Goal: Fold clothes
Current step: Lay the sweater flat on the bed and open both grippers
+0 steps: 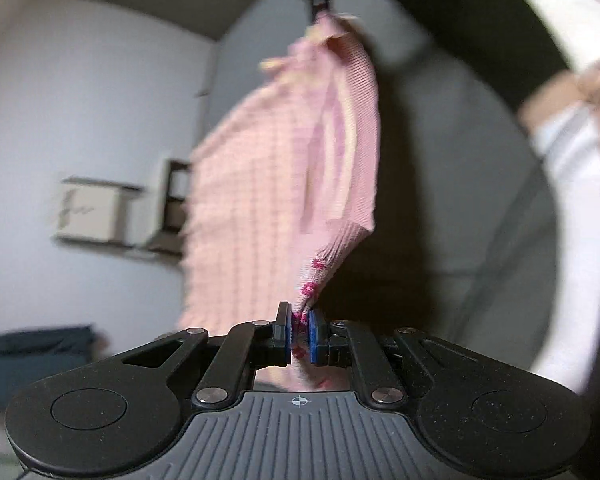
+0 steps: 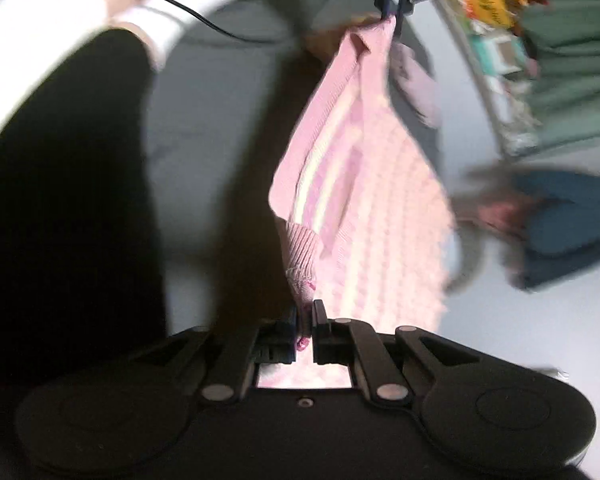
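My left gripper (image 1: 300, 334) and my right gripper (image 2: 306, 330) each pinch one corner of the pink knitted garment (image 1: 284, 184), which hangs stretched in the air between them.

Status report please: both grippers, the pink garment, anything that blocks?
Left gripper shut on pink garment, right gripper shut on its other end. Garment lifted, stretched between both, middle sagging. Blue clothing on the surface, apart; nothing blocking.
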